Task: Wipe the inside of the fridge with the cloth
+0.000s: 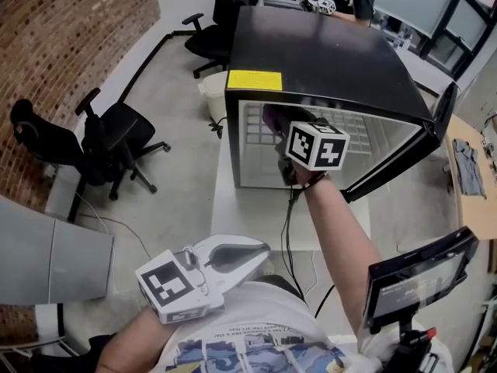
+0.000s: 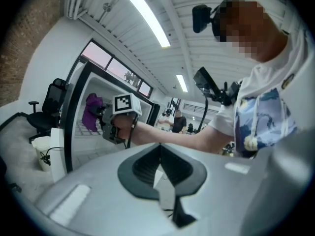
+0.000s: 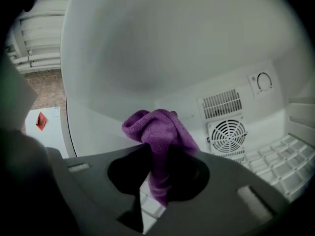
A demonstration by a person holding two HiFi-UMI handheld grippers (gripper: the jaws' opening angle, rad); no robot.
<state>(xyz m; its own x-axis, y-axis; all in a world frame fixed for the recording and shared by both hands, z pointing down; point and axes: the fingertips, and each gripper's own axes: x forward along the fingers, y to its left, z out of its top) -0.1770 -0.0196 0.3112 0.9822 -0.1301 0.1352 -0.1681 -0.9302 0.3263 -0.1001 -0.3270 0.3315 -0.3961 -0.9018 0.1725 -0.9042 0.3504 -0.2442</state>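
A black mini fridge [image 1: 318, 53] stands open on a low white table [image 1: 233, 216], its door [image 1: 439, 127] swung out to the right. My right gripper [image 1: 289, 142] reaches into the white interior and is shut on a purple cloth [image 1: 273, 119]. In the right gripper view the cloth [image 3: 160, 129] bunches up between the jaws of the right gripper [image 3: 158, 156], close to the left inner wall [image 3: 147, 58]. My left gripper [image 1: 233, 259] hangs back by my torso, shut and holding nothing. From the left gripper [image 2: 160, 168] I see the cloth [image 2: 91, 113] inside the fridge [image 2: 74, 107].
Inside the fridge are a round fan grille [image 3: 228, 135], a dial [image 3: 263, 81] and a wire shelf [image 3: 275, 166]. Black office chairs [image 1: 109, 142] stand to the left by a brick wall [image 1: 70, 29]. A white bin [image 1: 211, 92] sits behind the table. A cable [image 1: 286, 239] trails off my right gripper.
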